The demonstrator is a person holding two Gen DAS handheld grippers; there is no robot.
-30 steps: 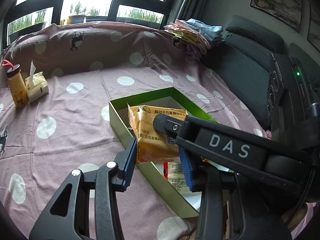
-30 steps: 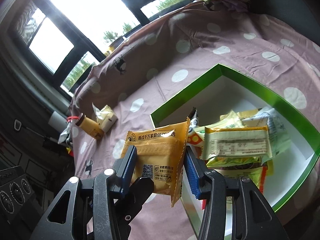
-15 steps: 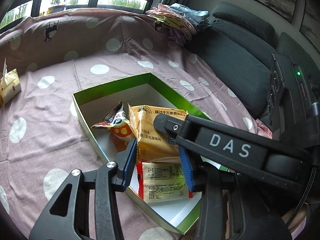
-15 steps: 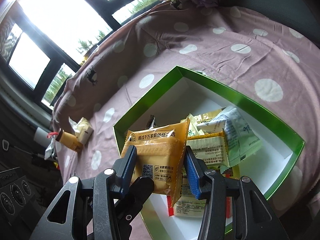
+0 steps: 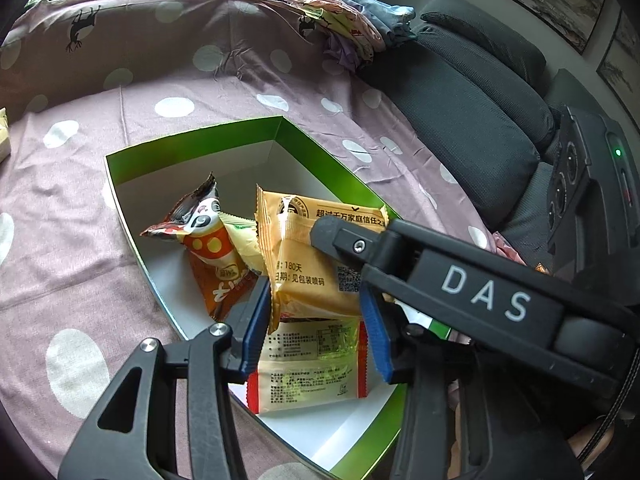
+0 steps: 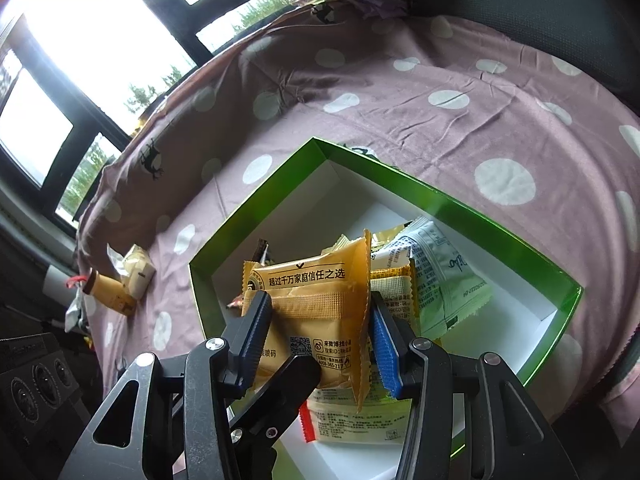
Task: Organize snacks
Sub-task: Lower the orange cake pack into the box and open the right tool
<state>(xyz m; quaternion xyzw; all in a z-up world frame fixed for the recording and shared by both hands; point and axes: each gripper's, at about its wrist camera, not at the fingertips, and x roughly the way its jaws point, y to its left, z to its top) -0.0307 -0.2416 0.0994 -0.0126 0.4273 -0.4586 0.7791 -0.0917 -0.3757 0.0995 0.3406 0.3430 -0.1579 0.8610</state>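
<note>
A yellow snack packet (image 6: 316,300) is pinched between the blue-padded fingers of the right gripper (image 6: 320,336), over the near end of the green box (image 6: 256,208). The same packet is flanked by the fingers of the left gripper (image 5: 316,328), which have just been opening; whether they still press cannot be told. "超过千万家庭信任之选" and "180天" are printed on it, and "DAS" is marked on the right gripper. Below, a red-edged packet (image 5: 312,368), a cartoon-faced packet (image 5: 208,240) and a white packet (image 6: 444,280) are piled. Beyond, a spotted cloth (image 5: 80,240), a yellow bottle (image 6: 108,292) and folded clothes (image 5: 348,24) are seen.
</note>
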